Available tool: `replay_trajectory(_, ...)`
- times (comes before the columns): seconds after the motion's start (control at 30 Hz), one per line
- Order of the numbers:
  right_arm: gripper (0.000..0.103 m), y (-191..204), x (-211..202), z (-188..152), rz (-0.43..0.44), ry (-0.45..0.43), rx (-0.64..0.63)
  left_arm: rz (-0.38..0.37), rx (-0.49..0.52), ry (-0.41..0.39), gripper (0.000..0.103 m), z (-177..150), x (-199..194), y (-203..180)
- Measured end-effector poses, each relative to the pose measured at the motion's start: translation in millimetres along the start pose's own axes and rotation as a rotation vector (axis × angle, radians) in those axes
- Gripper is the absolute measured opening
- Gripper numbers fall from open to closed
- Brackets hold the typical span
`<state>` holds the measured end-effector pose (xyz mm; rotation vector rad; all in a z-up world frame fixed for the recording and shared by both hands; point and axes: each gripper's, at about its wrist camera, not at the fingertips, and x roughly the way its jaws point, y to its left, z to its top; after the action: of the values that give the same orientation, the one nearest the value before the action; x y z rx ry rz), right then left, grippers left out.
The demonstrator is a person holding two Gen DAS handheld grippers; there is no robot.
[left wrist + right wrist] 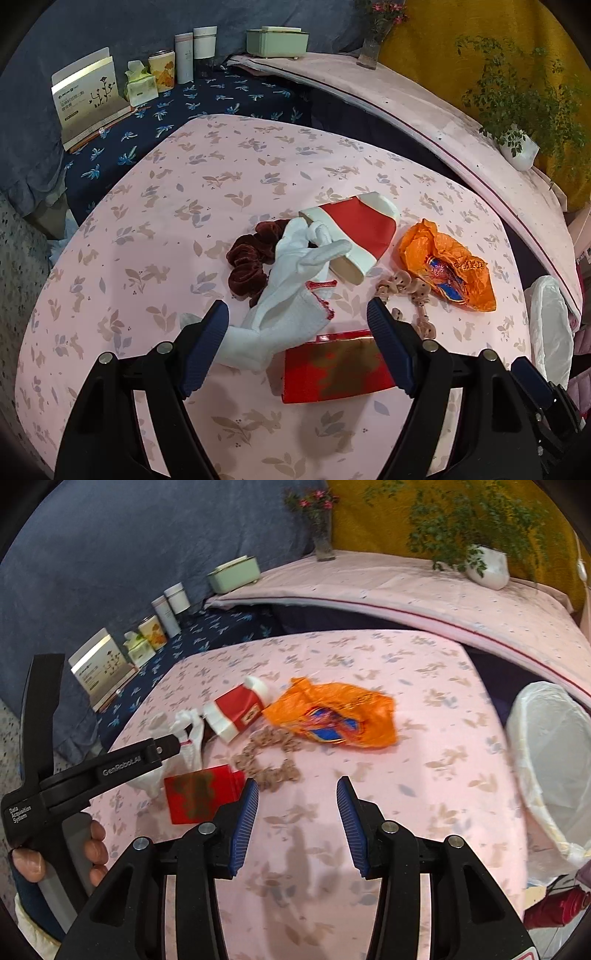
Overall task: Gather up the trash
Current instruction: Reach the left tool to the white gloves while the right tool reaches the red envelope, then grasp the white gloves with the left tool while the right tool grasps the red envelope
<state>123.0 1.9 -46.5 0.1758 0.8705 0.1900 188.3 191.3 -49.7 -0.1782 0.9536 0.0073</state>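
My left gripper (297,314) is spread wide and empty over the white glove (295,273); my right gripper (297,794) hangs likewise parted, holding nothing. The orange wrapper (332,716) lies beyond, mid-table, left of the lined bin (546,760). It looks light, crinkly and probably slippery, so I'd pinch a raised fold.

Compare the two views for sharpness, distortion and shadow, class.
Left wrist view: sharp, the white glove crisp, fisheye bending the table edge. Right wrist view: motion-blurred, the orange wrapper smeared, soft shadows on the tablecloth below the right gripper; dark corners in both.
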Motion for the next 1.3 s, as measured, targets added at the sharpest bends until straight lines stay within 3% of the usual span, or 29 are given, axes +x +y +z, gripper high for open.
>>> replay_trajectory(0.2,0.044,20.9,30.7,-2.6,0.062,0.058,-0.005,-0.016,0.013,0.014,0.071,7.2,12.1,13.5)
replay_trajectory(0.4,0.044,37.3,55.8,-3.3,0.089,0.097,-0.029,-0.063,0.004,0.049,0.048,8.8,22.2,23.8)
replay_trajectory(0.43,0.044,39.7,59.6,-3.6,0.087,0.101,-0.033,-0.069,0.007,0.055,0.04,8.2,23.5,24.7)
replay_trajectory(0.5,0.044,42.5,66.5,-4.1,0.088,0.112,-0.037,-0.079,0.001,0.062,0.036,7.1,25.2,27.0)
replay_trajectory(0.57,0.044,45.2,73.0,-5.7,0.086,0.124,-0.041,-0.09,-0.004,0.066,0.025,5.6,25.7,29.6)
replay_trajectory(0.67,0.044,49.5,79.6,-8.8,0.095,0.139,-0.05,-0.103,-0.012,0.068,0.017,3.3,25.6,32.6)
replay_trajectory(0.73,0.039,51.6,81.9,-10.6,0.097,0.144,-0.057,-0.108,-0.009,0.068,0.011,1.7,24.7,32.9)
replay_trajectory(0.83,0.027,53.9,82.5,-12.9,0.1,0.147,-0.064,-0.112,-0.013,0.066,0.011,0.7,22.3,33.3)
replay_trajectory(0.93,0.006,53.5,80.7,-14.5,0.116,0.153,-0.061,-0.119,-0.017,0.061,0.01,-0.2,18.1,31.8)
replay_trajectory(1.07,0.001,53.7,68.9,-16.0,0.126,0.13,-0.066,-0.114,-0.012,0.051,0.009,-2.3,11.2,28.1)
replay_trajectory(1.3,0.001,43.3,34.5,-11.0,0.146,0.06,-0.044,-0.113,-0.002,0.025,0.008,-2.8,-7.6,18.9)
